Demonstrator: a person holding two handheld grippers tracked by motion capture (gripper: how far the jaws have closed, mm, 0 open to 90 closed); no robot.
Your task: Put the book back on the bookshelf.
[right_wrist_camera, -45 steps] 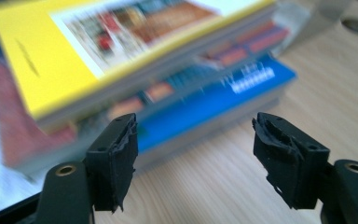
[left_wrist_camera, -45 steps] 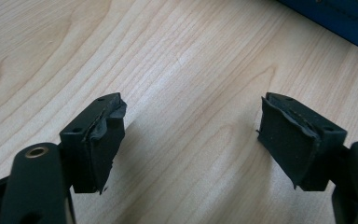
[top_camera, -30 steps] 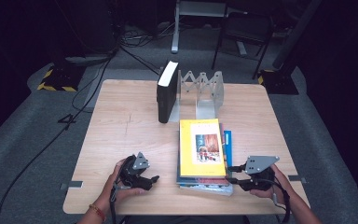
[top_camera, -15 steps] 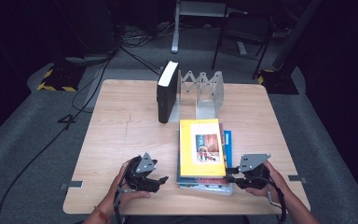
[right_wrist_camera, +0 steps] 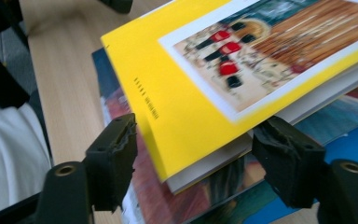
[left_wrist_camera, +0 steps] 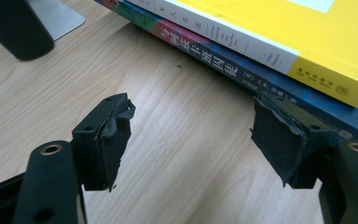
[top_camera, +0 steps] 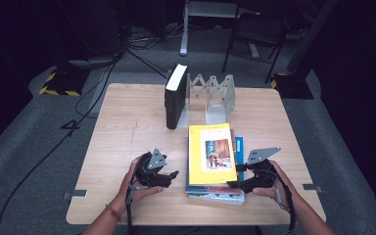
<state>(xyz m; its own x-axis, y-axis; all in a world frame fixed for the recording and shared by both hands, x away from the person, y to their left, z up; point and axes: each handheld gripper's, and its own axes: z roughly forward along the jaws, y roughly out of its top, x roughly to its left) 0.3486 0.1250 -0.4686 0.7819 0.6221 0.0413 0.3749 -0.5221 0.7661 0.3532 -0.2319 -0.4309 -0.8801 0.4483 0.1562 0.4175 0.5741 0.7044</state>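
A yellow book (top_camera: 210, 154) tops a flat stack near the table's front. A blue-spined book (left_wrist_camera: 205, 60) lies under it. My left gripper (top_camera: 171, 176) hovers just left of the stack, open, with bare wood between its jaws (left_wrist_camera: 191, 126); its right-hand jaw sits by the blue book's edge. My right gripper (top_camera: 231, 185) is at the stack's front right corner. Its jaws have just been opening and stand wide, with the yellow book's (right_wrist_camera: 191, 79) corner between them (right_wrist_camera: 198, 140) and not pressed.
A thick black book (top_camera: 175, 98) stands upright against a folding metal rack (top_camera: 218, 93) at the back of the wooden table (top_camera: 127, 132). Cables and stands lie on the dark floor beyond.
Both grippers have closed in on the stack, the left one moving right and a little up, the right one moving left. The right jaws have spread apart.
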